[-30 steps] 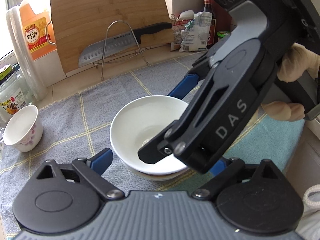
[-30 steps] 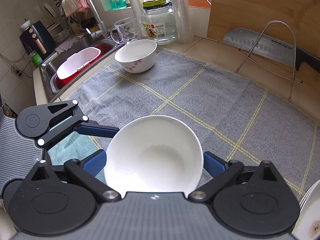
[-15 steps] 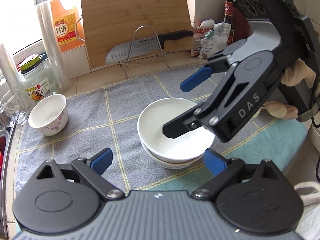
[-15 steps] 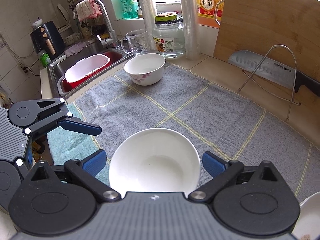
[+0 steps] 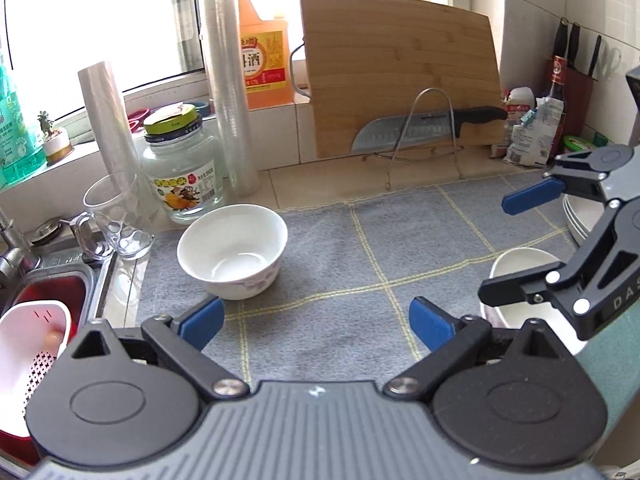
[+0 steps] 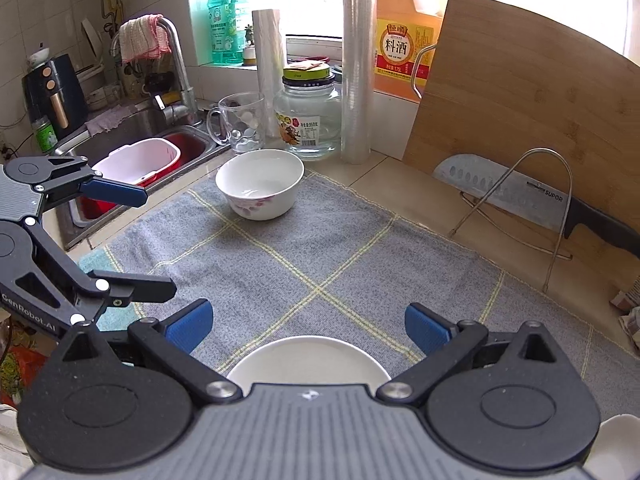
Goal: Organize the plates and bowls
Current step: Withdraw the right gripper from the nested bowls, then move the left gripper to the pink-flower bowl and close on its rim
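- bowls are what matter here: a white ceramic bowl with a pink flower print (image 5: 234, 251) sits alone at the far sink-side corner of the grey checked cloth (image 5: 340, 272), just in front of the clear glass jar with a green lid (image 5: 182, 162).
- a second, plain white bowl (image 6: 308, 358) sits at the near edge of the cloth, right under the right gripper (image 6: 308, 328); whether another bowl is nested beneath it i cannot tell.
- the left gripper (image 5: 316, 322) has its blue pads (image 5: 200, 322) spread wide and holds nothing; the right gripper's blue pads (image 6: 186, 330) are equally wide apart, empty, above the plain bowl's rim without touching it.
- the relation the next move turns on: the flowered bowl lies ahead of the left gripper and a little to its left, with open cloth between; from the right gripper it is well apart, across the whole cloth. the left is nearer, i judge.
- the bowl is round, so no long axis matters; its rim faces up, and a pad would have to go over the rim.
- count: two bowls clearly seen, one stack of white plates (image 5: 580, 220) at the right edge of the left view, number of plates unclear, one glass mug (image 5: 116, 220) by the sink.
- likely step: fetching the flowered bowl to join the plain one.
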The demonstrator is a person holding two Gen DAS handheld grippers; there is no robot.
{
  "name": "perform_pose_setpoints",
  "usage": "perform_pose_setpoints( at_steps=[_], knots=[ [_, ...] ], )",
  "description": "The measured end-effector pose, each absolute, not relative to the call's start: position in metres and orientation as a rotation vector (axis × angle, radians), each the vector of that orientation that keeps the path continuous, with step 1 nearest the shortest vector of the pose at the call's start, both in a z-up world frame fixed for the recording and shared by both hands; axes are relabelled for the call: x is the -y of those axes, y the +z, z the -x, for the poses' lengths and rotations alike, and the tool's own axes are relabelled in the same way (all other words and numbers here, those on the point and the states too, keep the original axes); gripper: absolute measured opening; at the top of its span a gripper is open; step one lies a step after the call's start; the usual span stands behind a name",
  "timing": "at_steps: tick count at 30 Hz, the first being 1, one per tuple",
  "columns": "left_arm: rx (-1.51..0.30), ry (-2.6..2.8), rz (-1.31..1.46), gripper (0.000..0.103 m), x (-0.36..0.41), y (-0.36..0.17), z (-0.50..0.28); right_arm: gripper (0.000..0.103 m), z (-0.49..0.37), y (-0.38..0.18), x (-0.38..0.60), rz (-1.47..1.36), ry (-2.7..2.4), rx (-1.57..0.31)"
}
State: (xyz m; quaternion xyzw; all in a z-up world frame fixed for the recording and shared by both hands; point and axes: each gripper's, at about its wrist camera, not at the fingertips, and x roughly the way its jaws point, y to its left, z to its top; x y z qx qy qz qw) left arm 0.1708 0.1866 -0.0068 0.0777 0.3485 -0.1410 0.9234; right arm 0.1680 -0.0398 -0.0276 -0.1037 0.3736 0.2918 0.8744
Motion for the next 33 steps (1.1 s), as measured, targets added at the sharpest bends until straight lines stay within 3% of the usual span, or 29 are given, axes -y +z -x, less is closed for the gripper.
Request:
perform_pose_setpoints(
  at_steps=[8, 19, 27, 33],
  knots=[
    [-0.734, -0.251, -0.169, 0.099, -0.247, -0.021, -0.250, 0.103, -0.180, -0.035, -0.042, 0.288, 0.521, -0.774],
    [-0.778, -0.330, -0.163, 0.097, -0.266, -0.042, -0.316, 0.103, -0.225, -0.059, -0.117, 0.340, 0.498, -0.802],
    [-0.835, -0.407, -0.111, 0.080, -0.269, -0.057, -0.334, 0.103, -0.256, -0.076, -0.133, 0.367, 0.523, -0.827],
    [-0.855, -0.439, -0.105, 0.077, -0.267, -0.062, -0.344, 0.101, -0.271, -0.087, -0.137, 0.370, 0.547, -0.861]
  ],
)
